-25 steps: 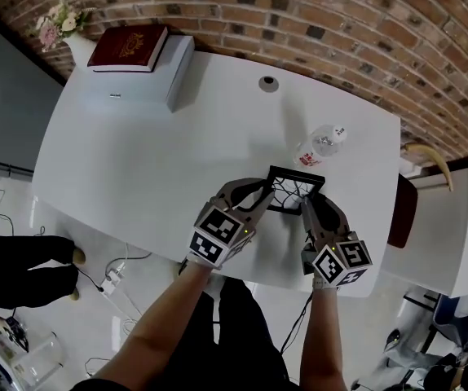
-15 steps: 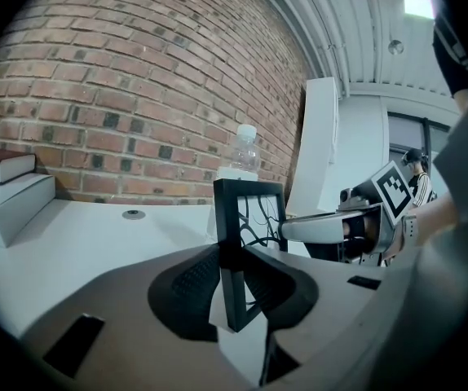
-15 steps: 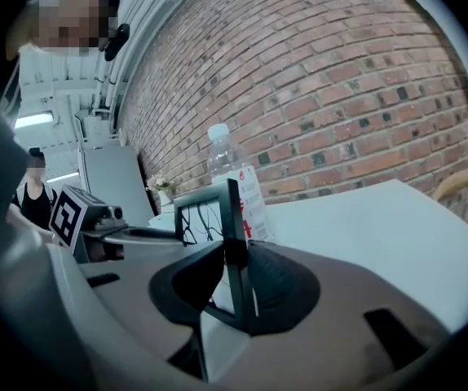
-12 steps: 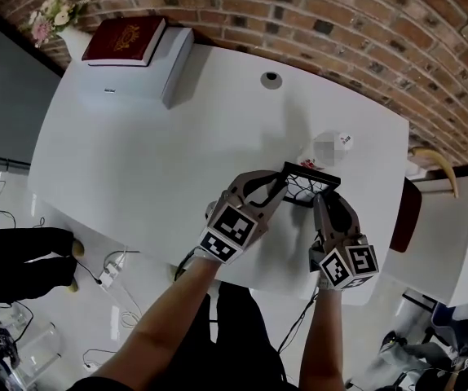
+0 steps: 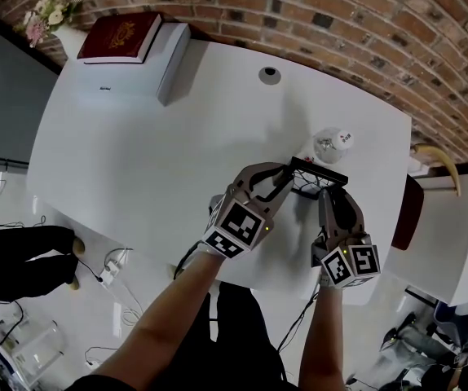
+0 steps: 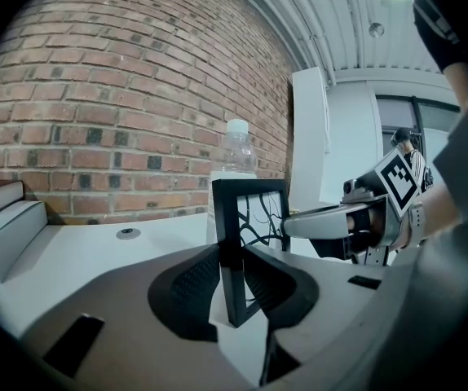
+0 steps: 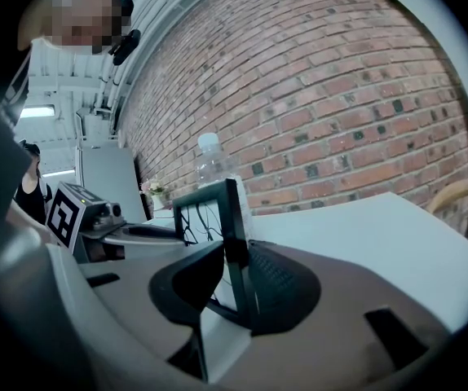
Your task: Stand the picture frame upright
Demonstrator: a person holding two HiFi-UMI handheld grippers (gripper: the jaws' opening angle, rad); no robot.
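Picture frame [image 5: 320, 174] upright, gripped by left tongs [image 5: 284, 177], right tongs [image 5: 326, 194]

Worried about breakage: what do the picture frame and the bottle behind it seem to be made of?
Picture frame: matte black border with no visible grain, so wood or plastic; can't tell which. Bottle: likely thin clear plastic, judging by its see-through body and white cap.

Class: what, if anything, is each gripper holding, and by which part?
Both hold the picture frame: the left gripper grips its left side bar, the right gripper its right side bar.
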